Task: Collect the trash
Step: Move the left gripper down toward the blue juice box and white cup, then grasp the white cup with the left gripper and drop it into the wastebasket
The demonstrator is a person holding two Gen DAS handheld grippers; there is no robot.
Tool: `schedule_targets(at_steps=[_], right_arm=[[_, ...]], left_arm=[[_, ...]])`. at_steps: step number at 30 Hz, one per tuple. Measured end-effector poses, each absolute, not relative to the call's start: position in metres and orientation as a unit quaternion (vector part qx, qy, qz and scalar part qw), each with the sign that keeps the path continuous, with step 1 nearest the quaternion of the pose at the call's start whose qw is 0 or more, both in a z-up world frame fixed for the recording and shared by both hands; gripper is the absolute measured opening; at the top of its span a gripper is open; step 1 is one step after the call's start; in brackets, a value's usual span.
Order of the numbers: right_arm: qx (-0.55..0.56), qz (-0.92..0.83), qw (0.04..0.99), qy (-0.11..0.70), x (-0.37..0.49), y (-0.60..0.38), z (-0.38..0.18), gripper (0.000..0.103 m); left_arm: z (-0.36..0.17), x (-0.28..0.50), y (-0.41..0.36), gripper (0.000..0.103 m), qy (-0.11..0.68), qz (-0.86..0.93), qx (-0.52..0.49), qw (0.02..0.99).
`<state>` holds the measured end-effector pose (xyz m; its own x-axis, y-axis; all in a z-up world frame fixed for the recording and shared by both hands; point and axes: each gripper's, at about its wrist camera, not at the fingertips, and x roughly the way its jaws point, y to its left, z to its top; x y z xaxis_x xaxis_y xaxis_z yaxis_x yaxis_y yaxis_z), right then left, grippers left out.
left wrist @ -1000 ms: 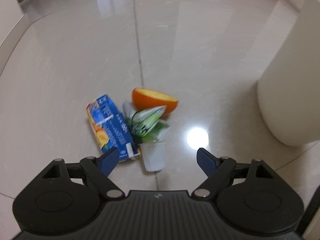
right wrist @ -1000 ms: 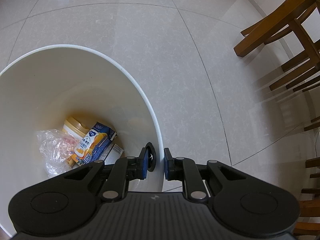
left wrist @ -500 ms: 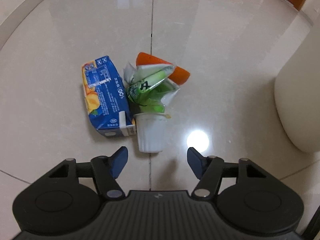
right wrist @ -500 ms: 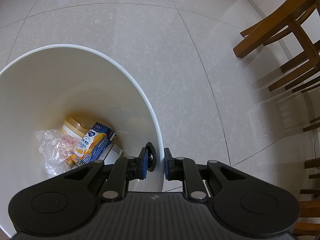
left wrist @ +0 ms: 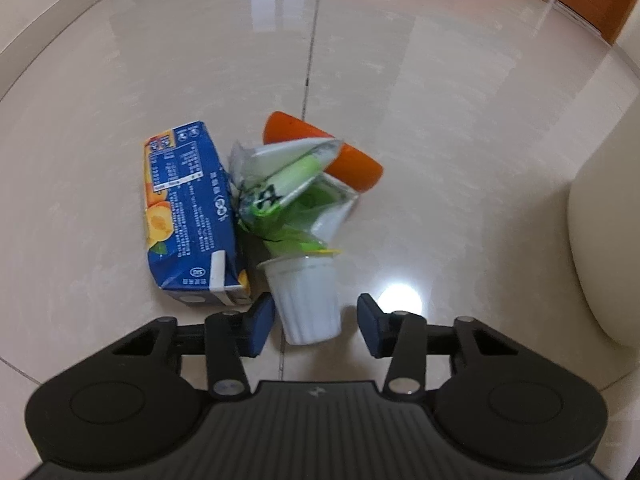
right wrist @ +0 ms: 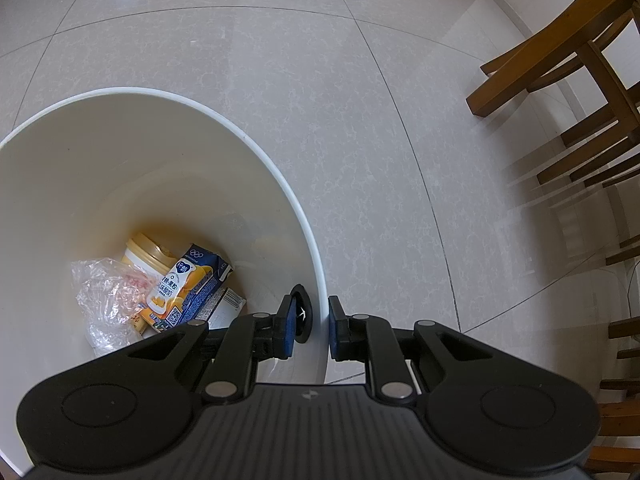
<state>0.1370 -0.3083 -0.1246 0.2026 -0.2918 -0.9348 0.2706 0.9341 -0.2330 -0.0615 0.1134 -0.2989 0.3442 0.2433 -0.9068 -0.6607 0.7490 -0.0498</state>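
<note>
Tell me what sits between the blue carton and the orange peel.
A crumpled green wrapper lies between the blue carton and the orange peel, in the left wrist view.

Left gripper (left wrist: 316, 326) straddles white cup (left wrist: 306, 294); blue carton (left wrist: 188, 216) crowds the left finger (left wrist: 260, 326), possibly touching, gap on the right. Green wrapper (left wrist: 288, 200) and orange piece (left wrist: 320, 148) block beyond. Tile floor (left wrist: 440, 120) open around. Bin wall (left wrist: 604, 240) right. Chair legs (right wrist: 560, 80) far right of bin rim (right wrist: 280, 184).
</note>
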Motion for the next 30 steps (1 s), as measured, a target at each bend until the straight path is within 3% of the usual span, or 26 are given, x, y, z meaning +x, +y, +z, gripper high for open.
schedule_targets(at_steps=[5,8,20,30], right_arm=[[-0.011,-0.181,0.775,0.605,0.137,-0.308,-0.124,0.02],[-0.011,-0.182,0.776,0.604,0.136,-0.309,-0.124,0.02],[-0.011,-0.182,0.775,0.605,0.136,-0.309,-0.125,0.02],[-0.011,-0.182,0.776,0.604,0.136,-0.308,-0.125,0.02]], left_arm=[[-0.299,-0.066,0.121,0.042,0.483,0.306,-0.232,0.787],[-0.296,-0.067,0.125,0.033,0.477,0.309,-0.246,0.785],[-0.268,-0.078,0.138,0.033,0.513,0.249,-0.217,0.793],[-0.218,-0.085,0.138,0.033,0.55,0.151,-0.133,0.811]])
